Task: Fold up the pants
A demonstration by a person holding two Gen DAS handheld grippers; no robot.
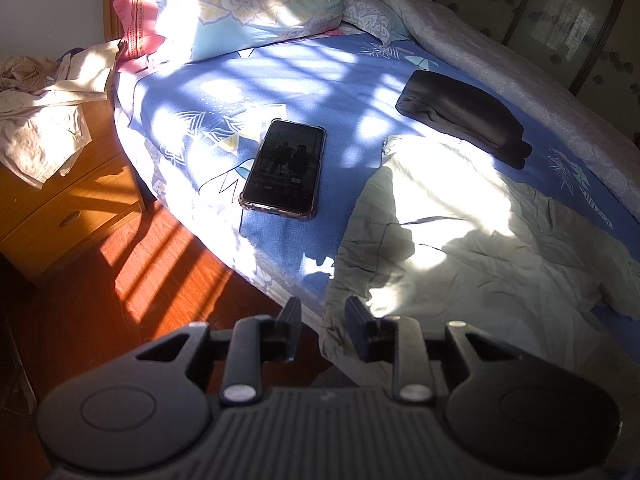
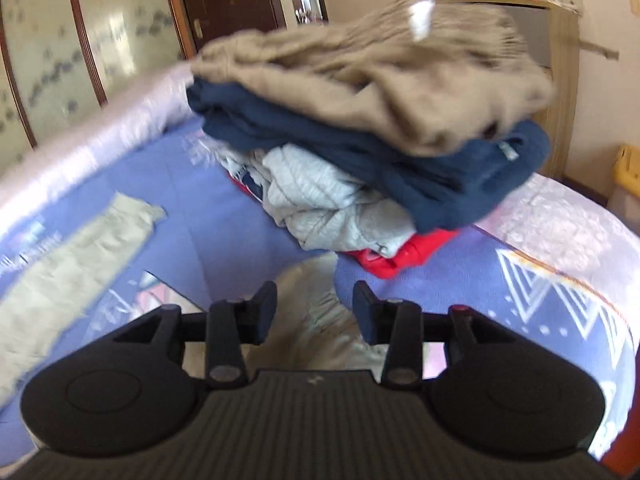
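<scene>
Pale grey-green pants lie spread and wrinkled on the blue patterned bed sheet, partly in bright sun. My left gripper is open and empty, just above the pants' near corner at the bed's edge. In the right wrist view one pants leg lies flat at the left and another part lies between my fingers. My right gripper is open, hovering over that fabric; I cannot tell if it touches.
A phone lies on the sheet left of the pants. A folded black garment sits behind them. A stack of folded clothes stands ahead of the right gripper. Pillows, a nightstand with cloths, wooden floor at left.
</scene>
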